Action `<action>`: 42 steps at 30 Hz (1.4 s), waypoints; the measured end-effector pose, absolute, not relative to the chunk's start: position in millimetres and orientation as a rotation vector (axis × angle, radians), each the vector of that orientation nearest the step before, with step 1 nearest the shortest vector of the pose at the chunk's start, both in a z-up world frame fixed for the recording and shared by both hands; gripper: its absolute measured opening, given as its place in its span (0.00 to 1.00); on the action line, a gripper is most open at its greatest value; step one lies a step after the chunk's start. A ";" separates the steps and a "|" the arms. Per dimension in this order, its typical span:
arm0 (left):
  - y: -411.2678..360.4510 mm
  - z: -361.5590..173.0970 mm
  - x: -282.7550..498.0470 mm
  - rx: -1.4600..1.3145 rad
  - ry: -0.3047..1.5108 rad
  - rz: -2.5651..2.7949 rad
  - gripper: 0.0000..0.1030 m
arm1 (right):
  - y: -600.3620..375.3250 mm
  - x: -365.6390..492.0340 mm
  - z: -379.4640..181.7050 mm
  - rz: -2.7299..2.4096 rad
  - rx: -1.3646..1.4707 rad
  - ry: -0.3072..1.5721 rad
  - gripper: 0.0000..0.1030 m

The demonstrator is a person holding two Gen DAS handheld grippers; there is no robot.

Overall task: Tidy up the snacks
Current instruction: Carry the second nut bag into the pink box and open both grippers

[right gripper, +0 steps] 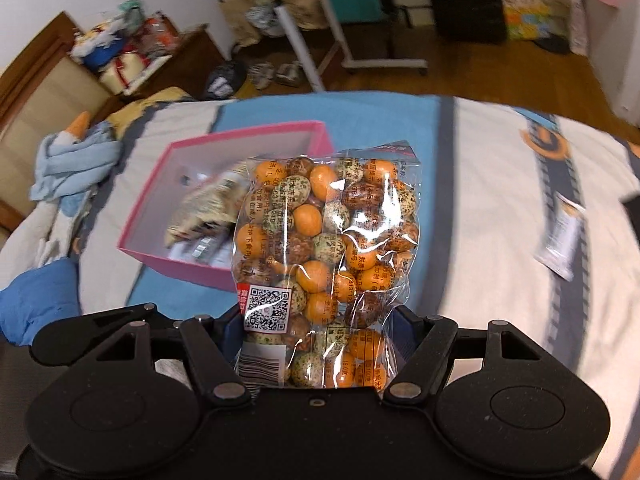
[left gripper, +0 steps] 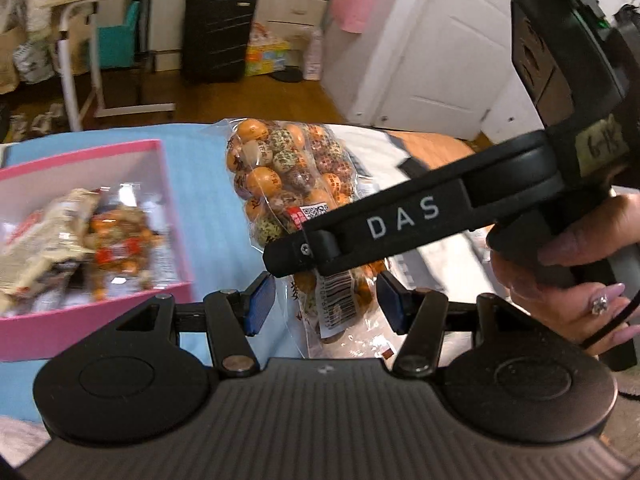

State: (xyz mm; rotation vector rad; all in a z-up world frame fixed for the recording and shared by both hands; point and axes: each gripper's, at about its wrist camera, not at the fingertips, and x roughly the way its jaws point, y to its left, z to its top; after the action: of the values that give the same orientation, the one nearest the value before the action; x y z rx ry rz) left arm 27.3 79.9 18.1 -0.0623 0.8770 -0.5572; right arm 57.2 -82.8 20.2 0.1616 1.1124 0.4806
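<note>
A clear bag of orange, brown and speckled coated nuts (right gripper: 326,240) is held upright by my right gripper (right gripper: 316,332), which is shut on its lower end, above the bed. In the left wrist view the same bag (left gripper: 288,176) hangs between my left gripper's blue pads; my left gripper (left gripper: 326,300) is open around the bag's bottom edge, not squeezing it. The right gripper's black finger marked DAS (left gripper: 400,220) crosses in front of the bag. A pink box (right gripper: 280,132) holding several snack packs sits on a blue mat just left of the bag, and shows in the left wrist view (left gripper: 80,152).
A silver snack pack (right gripper: 560,236) lies on the white bedspread to the right. A light blue cloth (right gripper: 76,164) lies bunched at the left. Beyond the bed are a white side table (left gripper: 80,52), a black suitcase (left gripper: 218,36) and a white door (left gripper: 440,40).
</note>
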 end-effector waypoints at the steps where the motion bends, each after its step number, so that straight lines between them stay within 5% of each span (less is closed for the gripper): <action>1: 89.6 19.4 28.7 -0.061 0.878 -0.539 0.53 | -74.9 60.7 19.1 0.502 0.164 1.106 0.73; 22: 198.2 -34.1 113.2 -0.158 0.819 -0.305 0.54 | 25.8 151.9 -46.0 0.636 0.271 1.061 0.74; 27: 199.6 -46.8 126.9 -0.119 0.831 -0.210 0.70 | 43.5 164.8 -61.0 0.600 0.201 1.097 0.78; 30: 200.2 -48.2 120.5 -0.088 0.830 -0.175 0.72 | 45.0 161.5 -67.1 0.565 0.164 1.095 0.80; 42: 197.7 -11.7 76.8 -0.111 0.738 -0.162 0.78 | -30.8 113.9 12.1 0.590 0.120 0.951 0.83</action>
State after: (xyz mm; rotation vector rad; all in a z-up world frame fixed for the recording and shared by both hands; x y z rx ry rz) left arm 76.8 197.7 -11.7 -0.1111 0.7381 -0.1617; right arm 113.9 -30.8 12.1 0.1201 0.9514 0.5902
